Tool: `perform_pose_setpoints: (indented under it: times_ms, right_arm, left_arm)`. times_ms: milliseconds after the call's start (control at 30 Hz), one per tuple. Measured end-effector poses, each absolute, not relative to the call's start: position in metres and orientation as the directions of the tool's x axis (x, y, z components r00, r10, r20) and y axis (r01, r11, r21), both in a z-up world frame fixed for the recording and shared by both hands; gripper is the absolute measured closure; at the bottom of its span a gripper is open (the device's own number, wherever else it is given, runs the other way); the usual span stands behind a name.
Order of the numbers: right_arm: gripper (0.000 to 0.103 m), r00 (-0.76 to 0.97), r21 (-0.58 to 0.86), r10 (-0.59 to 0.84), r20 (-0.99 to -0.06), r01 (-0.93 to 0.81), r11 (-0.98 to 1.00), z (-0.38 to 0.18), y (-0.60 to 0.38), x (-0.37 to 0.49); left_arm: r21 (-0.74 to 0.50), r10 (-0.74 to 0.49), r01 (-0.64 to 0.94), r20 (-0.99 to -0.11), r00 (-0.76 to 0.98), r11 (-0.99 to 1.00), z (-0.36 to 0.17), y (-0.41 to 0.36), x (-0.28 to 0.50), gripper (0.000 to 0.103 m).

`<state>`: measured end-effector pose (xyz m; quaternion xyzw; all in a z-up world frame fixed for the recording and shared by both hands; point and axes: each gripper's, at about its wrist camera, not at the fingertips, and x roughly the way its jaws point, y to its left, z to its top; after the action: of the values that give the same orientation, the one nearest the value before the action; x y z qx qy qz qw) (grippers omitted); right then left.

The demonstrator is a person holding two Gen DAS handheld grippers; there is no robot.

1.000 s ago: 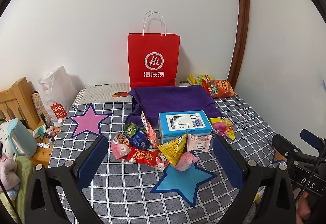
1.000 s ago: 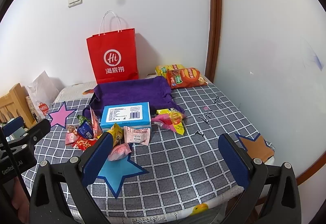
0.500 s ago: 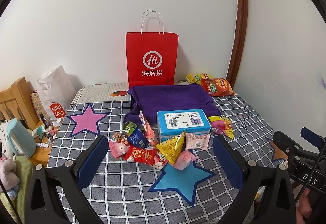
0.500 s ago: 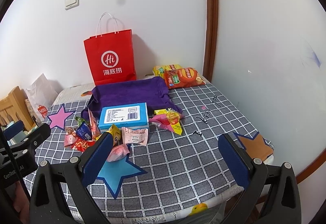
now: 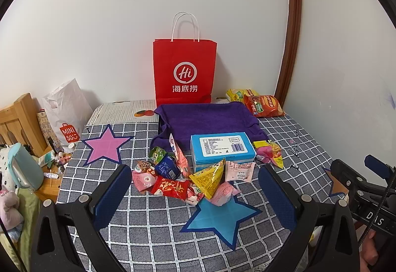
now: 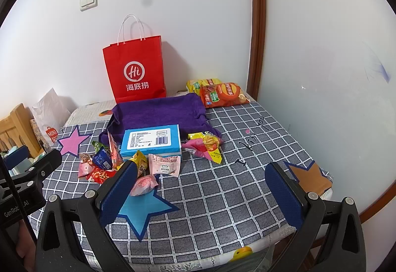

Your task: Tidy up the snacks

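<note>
Both tools hover over the near edge of the tabletop (image 5: 153, 234), which is covered in a grey checked cloth with paper stars. The left hand-held gripper (image 5: 194, 194) has its jaws spread wide and holds nothing; the right hand-held gripper (image 6: 200, 189) is likewise wide and empty.

The snacks sit in a loose heap mid-table: a blue box (image 5: 222, 151) rests at the front edge of a purple cloth (image 5: 208, 118), with a yellow triangular packet (image 5: 210, 176), a red packet (image 5: 173, 188), a dark blue sachet (image 5: 167, 168) and a pale pink sachet (image 5: 239, 169) overlapping in front of it. A pink and yellow wrapper (image 6: 206, 145) lies just beside the box to the right. Two crisp bags (image 6: 220, 93) rest far back near the wall, next to a red paper bag (image 5: 184, 71) standing upright.

No sorting looks begun. The likely trouble is the overlap: jaws closing on one wrapper may pinch a neighbour too, or drag the pile. The thin sachets lie flat and could slip from the pads. The right tool points at bare cloth, so it needs to swing left before it can reach anything.
</note>
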<state>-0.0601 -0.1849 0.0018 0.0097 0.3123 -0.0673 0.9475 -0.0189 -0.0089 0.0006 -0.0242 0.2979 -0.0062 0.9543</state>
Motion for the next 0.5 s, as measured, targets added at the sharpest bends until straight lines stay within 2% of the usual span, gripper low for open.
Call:
perform_pose_setpoints:
  times_ms: [500]
  right_arm:
    - [0.001, 0.796, -0.024, -0.122, -0.593, 0.133, 0.991, 0.0023, -0.1847, -0.0602]
  left_arm:
    - [-0.049, -0.028, 0.0, -0.566, 0.824, 0.999, -0.0002, -0.0086, -0.0193, 0.001]
